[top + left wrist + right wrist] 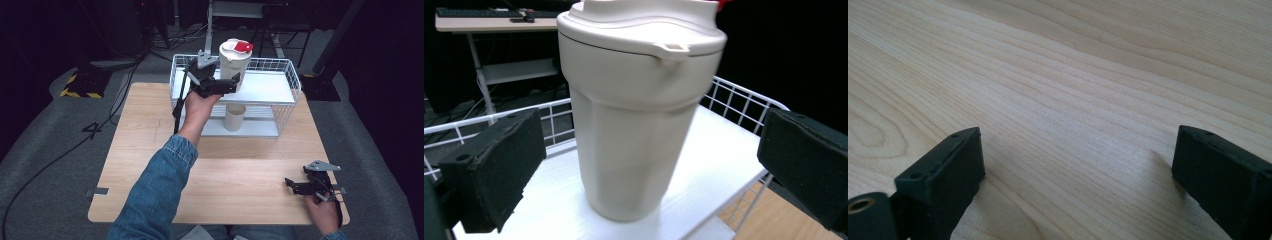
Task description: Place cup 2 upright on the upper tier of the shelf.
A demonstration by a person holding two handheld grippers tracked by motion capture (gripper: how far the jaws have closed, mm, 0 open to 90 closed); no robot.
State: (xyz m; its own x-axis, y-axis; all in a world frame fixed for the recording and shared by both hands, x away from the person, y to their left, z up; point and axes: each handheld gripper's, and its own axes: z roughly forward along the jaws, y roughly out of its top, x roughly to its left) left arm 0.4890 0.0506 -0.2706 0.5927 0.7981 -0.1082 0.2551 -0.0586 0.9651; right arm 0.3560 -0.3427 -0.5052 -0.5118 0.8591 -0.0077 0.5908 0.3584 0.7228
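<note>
Cream tumbler [636, 107] stands upright on the rack [270, 90] shelf at upper centre, between the left gripper's [218, 86] wide-open, empty jaws, while the right gripper [305, 185] rests open, empty, lower right.

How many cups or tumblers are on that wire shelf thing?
2. A cream lidded tumbler stands on the top shelf of the white wire rack, between the open left gripper's jaws. A smaller cup sits on the lower shelf. Others may be hidden.
</note>
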